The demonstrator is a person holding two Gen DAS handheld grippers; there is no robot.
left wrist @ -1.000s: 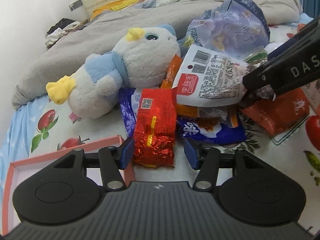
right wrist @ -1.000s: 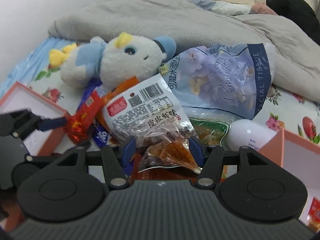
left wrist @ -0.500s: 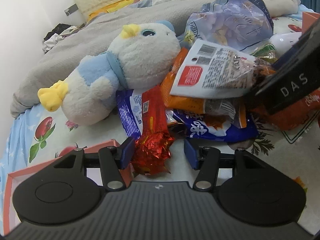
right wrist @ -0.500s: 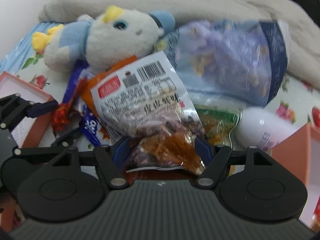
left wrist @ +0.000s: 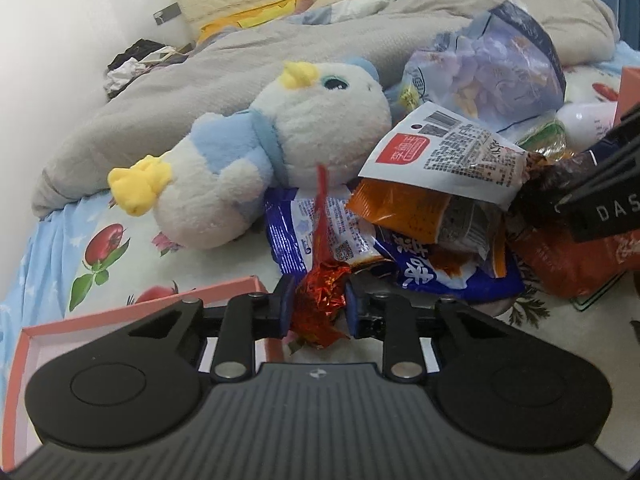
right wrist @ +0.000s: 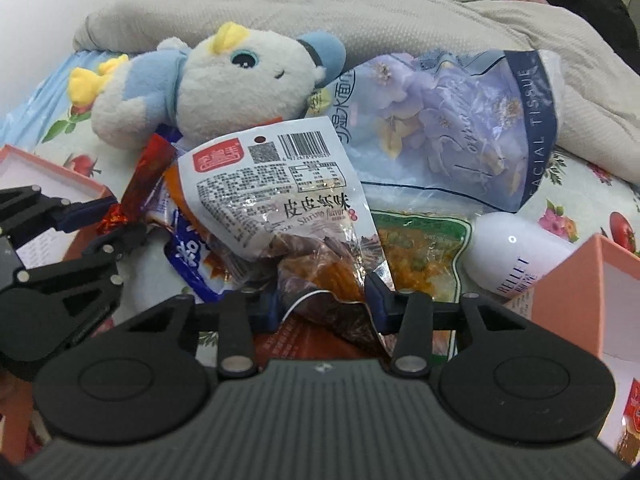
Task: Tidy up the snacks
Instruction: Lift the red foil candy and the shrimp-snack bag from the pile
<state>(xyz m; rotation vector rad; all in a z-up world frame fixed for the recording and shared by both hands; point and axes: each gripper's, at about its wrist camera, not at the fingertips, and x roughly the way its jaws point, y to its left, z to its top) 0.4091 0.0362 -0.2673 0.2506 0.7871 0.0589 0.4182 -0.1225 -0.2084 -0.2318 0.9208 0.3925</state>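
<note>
The left claw (left wrist: 316,306) was closing, its blue pads already pinching the crumpled lower end of a red foil snack packet (left wrist: 320,280), which stood nearly on edge between them with its long body running away toward the pile. Just left of that claw sat the corner of an open pink box (left wrist: 224,290) on the fruit-printed bed sheet (left wrist: 100,248). Behind the red packet lay a blue snack bag (left wrist: 296,236), partly under it, and an orange packet (left wrist: 400,208) overlapping a second blue bag (left wrist: 432,276). A white and blue plush bird (left wrist: 280,148) lay on its side against the pile's far left edge, touching the blue bag.

The right claw (right wrist: 326,300) was also closing, and its pads gripped the bottom of a clear shrimp-flavour snack bag (right wrist: 280,188) with a white label and barcode; the dark and orange contents bulged between the fingers. Beneath it lay a red-brown packet (right wrist: 296,340). Just right of the bag rested a green-edged pouch of yellow bits (right wrist: 420,240) and, touching that, a white bottle (right wrist: 516,252) lying down. A second pink box (right wrist: 592,300) stood at the right edge. Behind everything a purple facial tissue pack (right wrist: 460,128) leaned on a grey blanket (right wrist: 280,4).
</note>
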